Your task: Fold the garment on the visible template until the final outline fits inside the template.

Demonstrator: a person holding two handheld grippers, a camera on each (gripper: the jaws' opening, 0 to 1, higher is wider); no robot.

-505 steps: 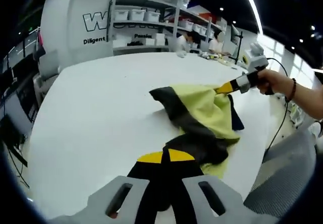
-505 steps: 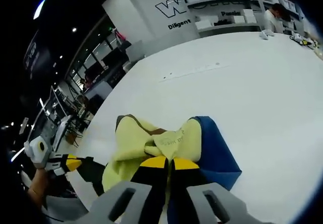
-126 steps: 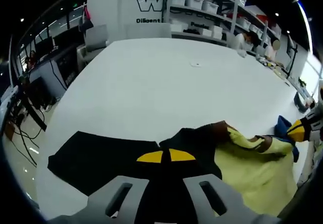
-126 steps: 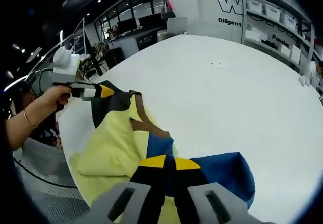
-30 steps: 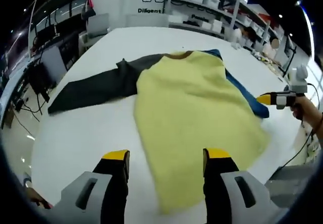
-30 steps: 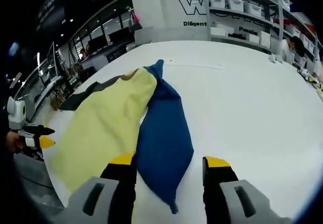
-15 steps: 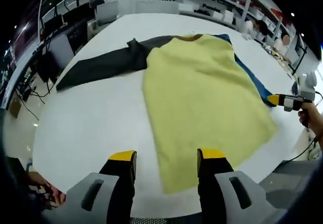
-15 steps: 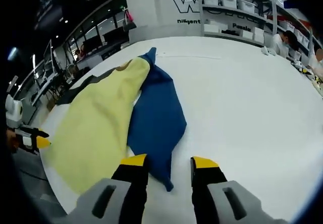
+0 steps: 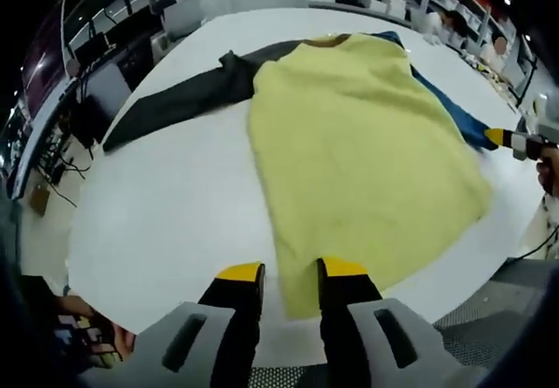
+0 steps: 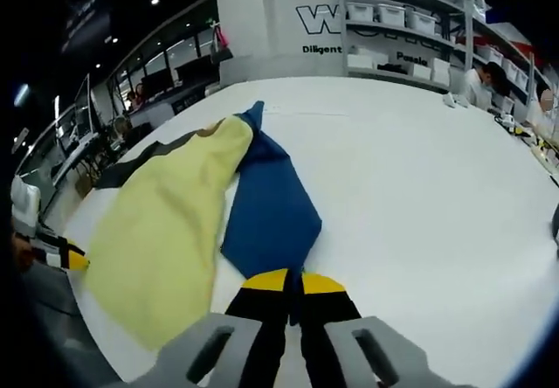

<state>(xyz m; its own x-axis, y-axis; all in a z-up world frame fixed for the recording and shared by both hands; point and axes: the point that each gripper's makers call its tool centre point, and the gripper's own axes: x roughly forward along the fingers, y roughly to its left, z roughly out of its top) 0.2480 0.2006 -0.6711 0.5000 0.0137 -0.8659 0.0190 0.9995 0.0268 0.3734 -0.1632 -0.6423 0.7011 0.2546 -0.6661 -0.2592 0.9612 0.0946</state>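
The right gripper (image 10: 293, 276) has clamped the blue sleeve (image 10: 266, 218); the left gripper (image 9: 291, 273) stands part-open astride the yellow hem (image 9: 301, 296), which could slide off the table's near edge (image 9: 175, 305).

In the left gripper view, the left gripper (image 9: 290, 274) rises from the bottom edge, its two yellow-tipped black jaws standing a narrow gap apart, not closed, with the tips reaching forward side by side. The grey bases of the jaws spread wide below them. At the right edge of this view the right gripper's yellow tip points inward, with a hand (image 9: 550, 171) behind it, partly cut off.

In the right gripper view, the right gripper (image 10: 292, 281) has its jaws pressed together, yellow tips touching. At the left edge the left gripper's yellow tip shows, with part of a hand (image 10: 19, 250) gripping behind it.
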